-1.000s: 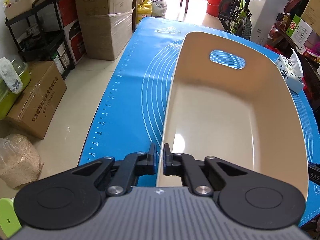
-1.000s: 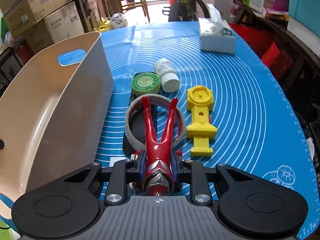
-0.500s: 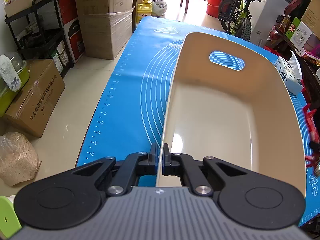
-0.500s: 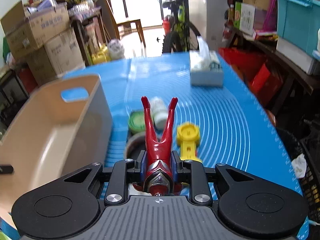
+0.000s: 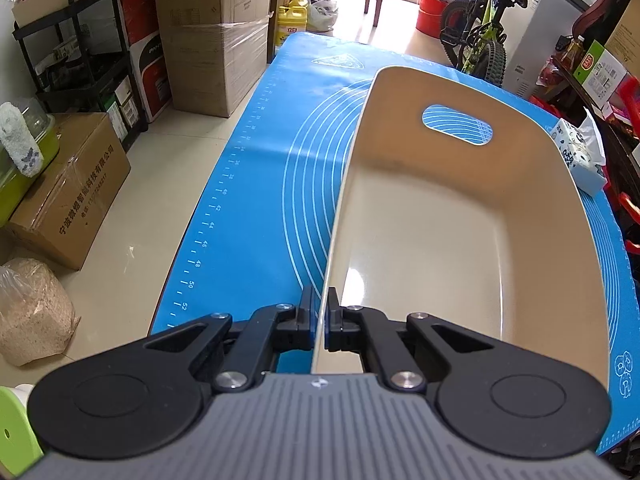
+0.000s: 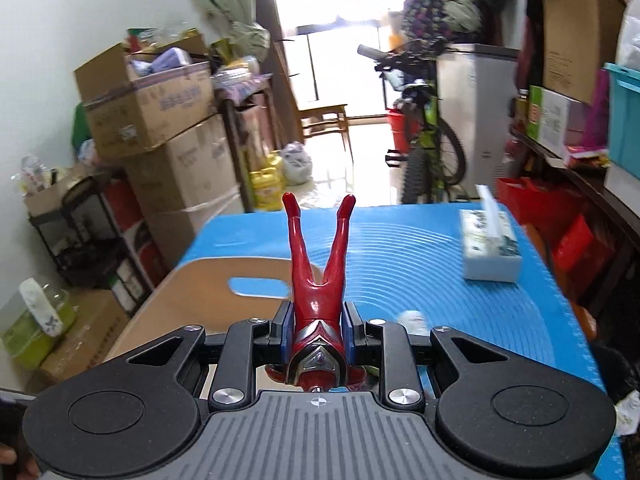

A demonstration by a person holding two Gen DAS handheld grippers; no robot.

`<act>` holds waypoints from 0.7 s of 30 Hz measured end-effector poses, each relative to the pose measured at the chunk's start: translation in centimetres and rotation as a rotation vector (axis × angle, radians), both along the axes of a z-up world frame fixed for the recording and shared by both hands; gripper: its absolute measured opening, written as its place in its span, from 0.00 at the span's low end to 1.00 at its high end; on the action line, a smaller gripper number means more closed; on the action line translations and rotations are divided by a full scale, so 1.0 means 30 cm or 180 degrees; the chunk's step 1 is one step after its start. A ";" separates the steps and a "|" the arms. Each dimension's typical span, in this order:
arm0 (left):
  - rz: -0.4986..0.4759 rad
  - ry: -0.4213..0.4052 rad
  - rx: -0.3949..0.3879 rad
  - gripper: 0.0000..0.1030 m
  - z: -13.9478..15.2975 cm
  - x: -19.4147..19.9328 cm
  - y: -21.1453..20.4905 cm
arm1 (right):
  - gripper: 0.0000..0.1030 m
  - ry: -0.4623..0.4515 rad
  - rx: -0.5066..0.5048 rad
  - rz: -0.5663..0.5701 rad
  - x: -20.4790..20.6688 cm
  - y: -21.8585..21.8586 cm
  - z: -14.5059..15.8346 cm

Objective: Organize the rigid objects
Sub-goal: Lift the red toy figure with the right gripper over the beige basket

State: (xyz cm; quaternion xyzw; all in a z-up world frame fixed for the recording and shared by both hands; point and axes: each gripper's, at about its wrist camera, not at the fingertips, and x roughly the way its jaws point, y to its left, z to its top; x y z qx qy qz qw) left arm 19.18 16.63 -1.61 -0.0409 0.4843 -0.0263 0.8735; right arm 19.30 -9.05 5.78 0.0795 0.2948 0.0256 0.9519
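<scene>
Red toy figure (image 6: 318,296) clamped between right hand-held gripper (image 6: 318,330) fingers, legs forward

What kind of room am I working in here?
Probably a lived-in home room doubling as storage, not a lab: stacked brown cardboard boxes line the wall, a green-framed bicycle is parked past the table, and a wooden chair stands by the bright doorway.
</scene>
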 end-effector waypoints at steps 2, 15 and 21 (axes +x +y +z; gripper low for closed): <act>-0.0001 0.0000 -0.0004 0.05 0.002 -0.001 0.000 | 0.33 0.0018 0.0032 0.0086 0.018 0.041 -0.001; 0.0011 0.0002 -0.0018 0.05 0.001 0.001 0.000 | 0.32 0.0645 -0.0069 0.0575 0.091 0.350 -0.167; 0.0011 0.0002 -0.0016 0.05 0.001 0.001 0.000 | 0.32 0.0950 -0.0181 0.0693 0.096 0.406 -0.252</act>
